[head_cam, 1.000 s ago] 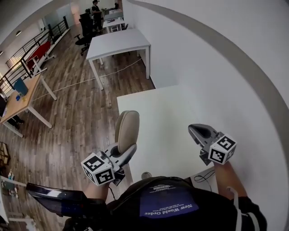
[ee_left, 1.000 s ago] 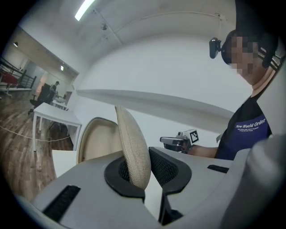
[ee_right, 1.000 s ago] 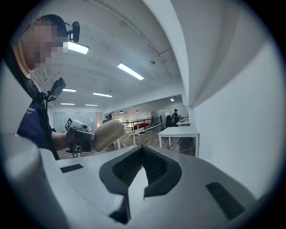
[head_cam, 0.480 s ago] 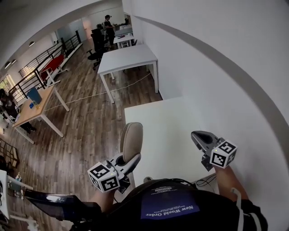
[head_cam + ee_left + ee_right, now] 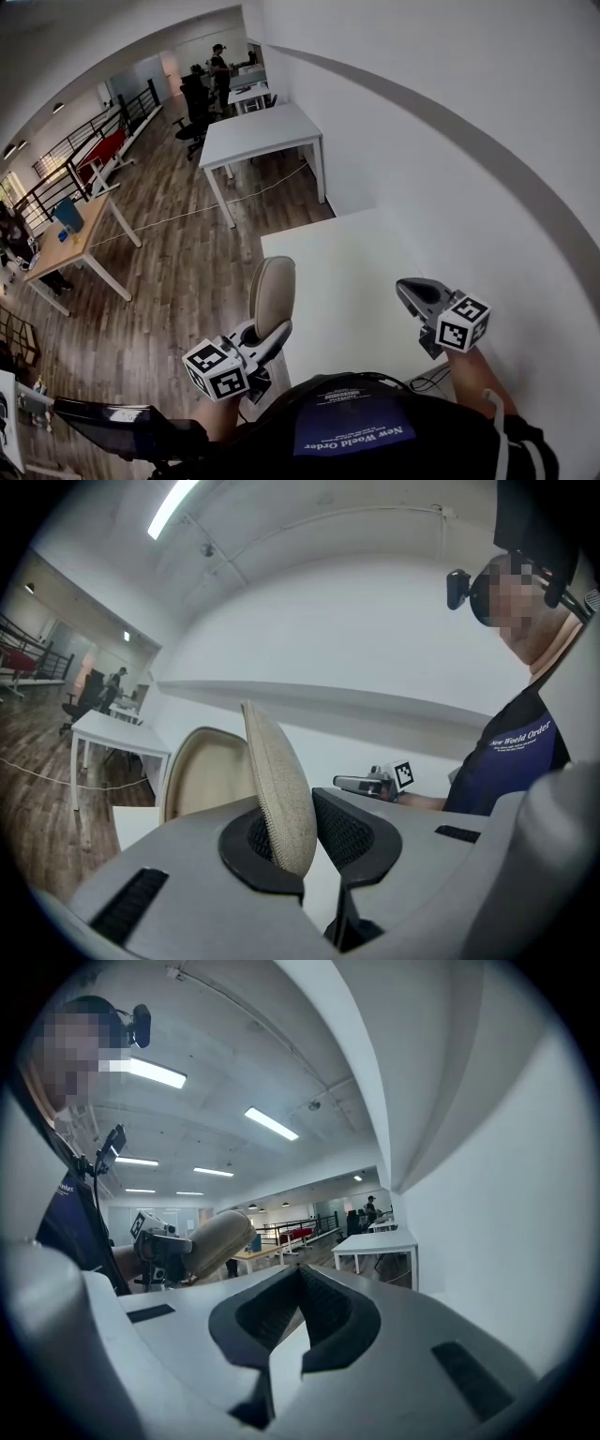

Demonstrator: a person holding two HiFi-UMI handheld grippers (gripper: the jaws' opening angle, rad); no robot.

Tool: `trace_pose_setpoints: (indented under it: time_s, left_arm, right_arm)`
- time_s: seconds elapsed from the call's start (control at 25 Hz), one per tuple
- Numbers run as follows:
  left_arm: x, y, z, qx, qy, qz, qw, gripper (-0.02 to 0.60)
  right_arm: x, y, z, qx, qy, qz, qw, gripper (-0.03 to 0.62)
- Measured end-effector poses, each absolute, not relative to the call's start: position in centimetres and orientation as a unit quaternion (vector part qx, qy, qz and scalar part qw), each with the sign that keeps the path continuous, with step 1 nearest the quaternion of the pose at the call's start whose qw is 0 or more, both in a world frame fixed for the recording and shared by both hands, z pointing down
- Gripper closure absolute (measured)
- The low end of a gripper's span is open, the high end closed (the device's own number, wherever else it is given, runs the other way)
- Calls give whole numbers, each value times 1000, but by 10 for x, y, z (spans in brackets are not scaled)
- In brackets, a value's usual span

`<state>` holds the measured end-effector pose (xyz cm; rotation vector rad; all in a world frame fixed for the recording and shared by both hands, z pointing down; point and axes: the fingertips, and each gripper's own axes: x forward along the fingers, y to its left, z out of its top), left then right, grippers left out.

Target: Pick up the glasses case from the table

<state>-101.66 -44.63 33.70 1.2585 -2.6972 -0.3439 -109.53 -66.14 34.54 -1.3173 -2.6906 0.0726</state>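
Note:
The beige fabric glasses case (image 5: 272, 295) hangs in the air over the left edge of the white table (image 5: 347, 253). My left gripper (image 5: 266, 333) is shut on its lower edge. In the left gripper view the case (image 5: 278, 799) stands upright and edge-on between the pads of the left gripper (image 5: 302, 834), with a second shell half (image 5: 202, 778) spread to its left. My right gripper (image 5: 410, 288) hovers over the table's right side. Its tips meet in the right gripper view (image 5: 299, 1283), with nothing between them, and the case (image 5: 221, 1237) shows at the left.
A white wall (image 5: 487, 169) runs close along the table's right side. A black cable (image 5: 431, 380) lies on the table near my body. Farther off stand another white table (image 5: 258, 131), a wooden desk (image 5: 70, 234), office chairs and people on a wooden floor.
The head view has swung to show more of the room. Both grippers have shifted slightly in it. The case stays clamped in the left gripper and the right gripper stays shut.

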Motion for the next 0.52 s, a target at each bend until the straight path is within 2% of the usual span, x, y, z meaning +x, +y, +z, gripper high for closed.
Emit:
trace_pose_setpoints:
  time_s: [0.52]
  left_arm:
    - [-1024, -424, 346, 421, -895, -130, 73, 540]
  right_arm:
    - [-1101, -633, 349, -444, -892, 4, 83, 592]
